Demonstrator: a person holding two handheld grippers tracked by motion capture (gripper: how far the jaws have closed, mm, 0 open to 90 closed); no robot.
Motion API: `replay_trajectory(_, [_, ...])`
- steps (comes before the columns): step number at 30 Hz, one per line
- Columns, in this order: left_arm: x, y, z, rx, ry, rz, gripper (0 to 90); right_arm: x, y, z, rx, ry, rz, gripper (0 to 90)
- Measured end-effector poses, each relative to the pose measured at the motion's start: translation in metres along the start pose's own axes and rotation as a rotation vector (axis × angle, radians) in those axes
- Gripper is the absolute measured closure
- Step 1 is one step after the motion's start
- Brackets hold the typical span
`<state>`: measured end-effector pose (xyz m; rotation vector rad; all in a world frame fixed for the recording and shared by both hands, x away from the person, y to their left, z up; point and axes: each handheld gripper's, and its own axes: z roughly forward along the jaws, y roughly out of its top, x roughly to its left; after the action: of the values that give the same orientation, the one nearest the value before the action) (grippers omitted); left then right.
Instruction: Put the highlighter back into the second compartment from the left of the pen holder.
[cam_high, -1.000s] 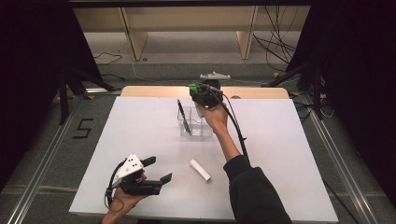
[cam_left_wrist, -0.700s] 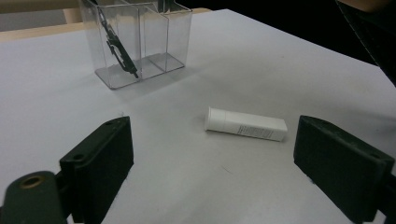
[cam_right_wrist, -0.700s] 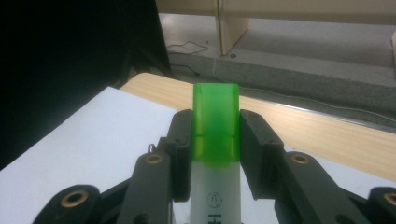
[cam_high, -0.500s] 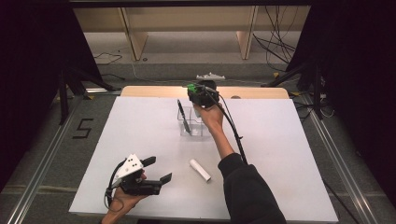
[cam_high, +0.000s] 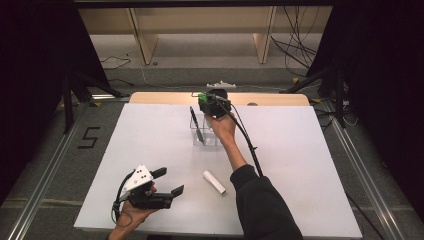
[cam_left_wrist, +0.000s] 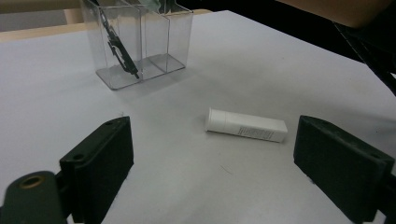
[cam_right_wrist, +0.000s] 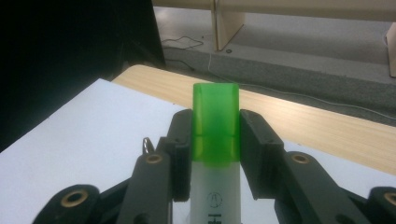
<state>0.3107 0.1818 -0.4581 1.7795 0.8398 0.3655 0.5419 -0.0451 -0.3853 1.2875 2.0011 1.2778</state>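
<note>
High view: a white surface (cam_high: 310, 165) carries one clear two-compartment organizer (cam_high: 204, 131) near its far middle and one white cylindrical tube (cam_high: 214, 181) lying flat nearer the person. One black pen (cam_high: 195, 125) leans in the organizer's left compartment. The right gripper (cam_high: 209, 101) is held over the organizer's far side at the end of a dark-sleeved arm; the left gripper (cam_high: 167, 182) lies low at the near left corner of the surface, close to its front edge. Wide bare room spreads to the right of the organizer and along the left side.

Right gripper view: the right gripper (cam_right_wrist: 215, 140) is clenched on one green-capped highlighter (cam_right_wrist: 215, 140), jaws pressing both sides of the cap's lower part, the white barrel running down between them. The surface's far edge and a wooden strip (cam_right_wrist: 322, 126) beyond it appear ahead; a pen tip (cam_right_wrist: 147, 143) shows just left of the jaws.

Left gripper view: the left gripper (cam_left_wrist: 212, 163) is released, jaws spread wide with nothing between them. The white tube (cam_left_wrist: 246, 126) lies ahead, apart from both jaws, printed text on its side. Beyond it stands the organizer (cam_left_wrist: 140, 42), the black pen (cam_left_wrist: 116, 44) tilted inside one compartment.
</note>
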Motion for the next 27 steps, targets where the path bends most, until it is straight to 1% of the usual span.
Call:
replay_trajectory(9, [0.0005,0.0000,-0.0003,-0.001,0.000,0.002,11.7,0.0017,-0.0040,0.0040,0.014,-0.009,-0.018,67.3])
replay_trajectory(16, [0.0005,-0.0001,-0.0005,0.000,0.000,0.003,11.7,0.0031,-0.0053,0.0055,0.017,-0.005,-0.015,67.2])
replay_trajectory(21, [0.0007,-0.0001,-0.0010,0.000,-0.001,0.002,11.7,0.0044,-0.0069,0.0043,0.018,-0.012,-0.022,67.1])
replay_trajectory(24, [0.0006,-0.0001,-0.0010,0.000,-0.001,0.003,11.7,0.0031,-0.0083,0.0028,0.025,-0.011,-0.009,66.3])
replay_trajectory(25, [0.0007,-0.0001,-0.0010,0.000,0.000,0.004,11.7,0.0023,-0.0087,0.0021,0.029,-0.013,-0.006,64.9])
replay_trajectory(27, [0.0006,-0.0002,-0.0011,0.000,-0.001,0.000,11.7,0.0010,-0.0082,-0.0009,0.035,-0.018,-0.005,55.7])
